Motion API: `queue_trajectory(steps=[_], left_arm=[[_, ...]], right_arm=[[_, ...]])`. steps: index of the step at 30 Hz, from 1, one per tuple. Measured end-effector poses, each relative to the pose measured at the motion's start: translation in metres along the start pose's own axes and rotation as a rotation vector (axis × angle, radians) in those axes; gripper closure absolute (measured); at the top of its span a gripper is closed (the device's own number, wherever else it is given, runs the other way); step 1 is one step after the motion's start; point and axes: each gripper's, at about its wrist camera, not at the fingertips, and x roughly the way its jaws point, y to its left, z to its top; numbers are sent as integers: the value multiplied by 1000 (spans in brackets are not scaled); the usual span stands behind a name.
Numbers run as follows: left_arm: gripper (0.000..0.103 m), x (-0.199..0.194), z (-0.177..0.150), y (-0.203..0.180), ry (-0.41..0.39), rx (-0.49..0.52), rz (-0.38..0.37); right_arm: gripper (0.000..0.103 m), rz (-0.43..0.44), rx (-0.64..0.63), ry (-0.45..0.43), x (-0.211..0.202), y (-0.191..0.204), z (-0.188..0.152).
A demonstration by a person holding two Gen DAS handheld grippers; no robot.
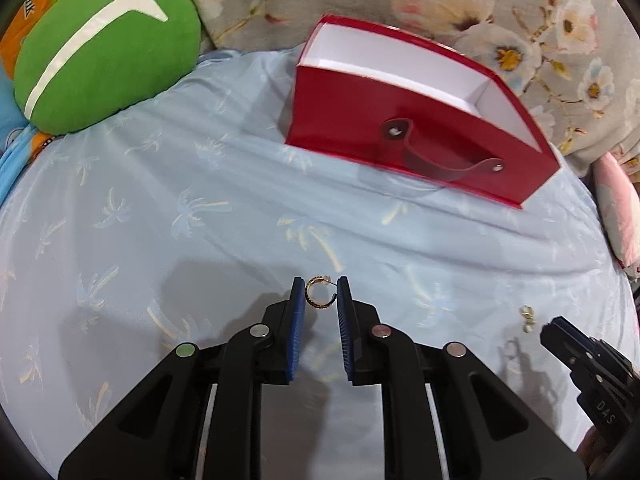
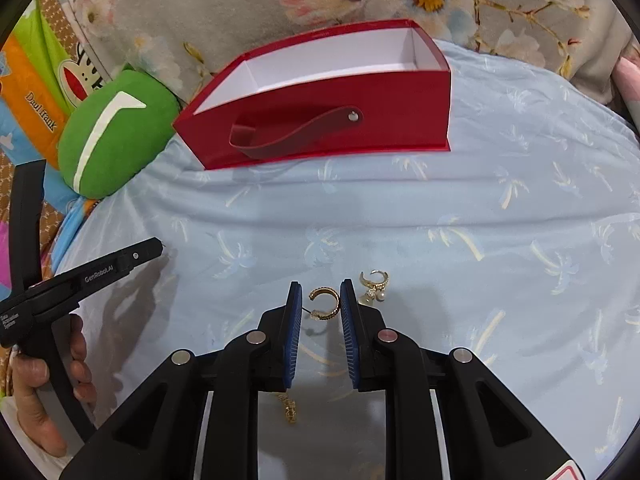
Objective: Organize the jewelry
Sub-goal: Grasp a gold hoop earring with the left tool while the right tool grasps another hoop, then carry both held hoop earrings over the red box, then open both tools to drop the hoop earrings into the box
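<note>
A gold hoop earring [image 1: 316, 293] sits between the blue pads of my left gripper [image 1: 320, 292], which is closed on it above the light blue sheet. My right gripper [image 2: 319, 300] is low over the sheet with its jaws a little apart around another gold hoop earring [image 2: 326, 305]; whether the pads touch it I cannot tell. A gold earring with a pearl drop [image 2: 374, 286] lies just right of the right finger; it also shows in the left wrist view [image 1: 527, 317]. A gold chain piece [image 2: 289, 407] lies under the right gripper. An open red box [image 1: 404, 120] with white inside stands farther back, also in the right wrist view [image 2: 328, 104].
A green cushion [image 1: 100, 52] lies at the back left, also in the right wrist view [image 2: 116, 132]. A floral grey blanket [image 1: 520, 20] runs behind the box. The other gripper shows at the right edge [image 1: 588, 368] and, hand-held, at the left [image 2: 80, 276].
</note>
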Motion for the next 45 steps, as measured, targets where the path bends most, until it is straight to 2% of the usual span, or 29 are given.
queue_trajectory(steps=[7, 14, 19, 24, 30, 34, 42, 45], left_arm=[[88, -40, 4, -22, -40, 43, -43], [88, -86, 23, -43, -132, 86, -85], [88, -107, 42, -55, -196, 110, -93], [87, -114, 73, -66, -250, 134, -80], [87, -94, 127, -74, -281, 139, -64], [87, -65, 162, -84, -290, 164, -19], [87, 11, 220, -94, -240, 176, 16], [87, 35, 236, -94, -219, 162, 3]], right_arm=[[85, 20, -20, -69, -37, 9, 10], [85, 24, -49, -150, -74, 13, 28], [85, 17, -77, -207, -91, 15, 51], [85, 25, -87, -256, -93, 11, 90], [85, 18, -88, -263, -65, 0, 147], [85, 14, -82, -242, -32, -10, 184], [85, 12, -57, -156, 52, -30, 244], [85, 22, -20, -116, 83, -43, 259]])
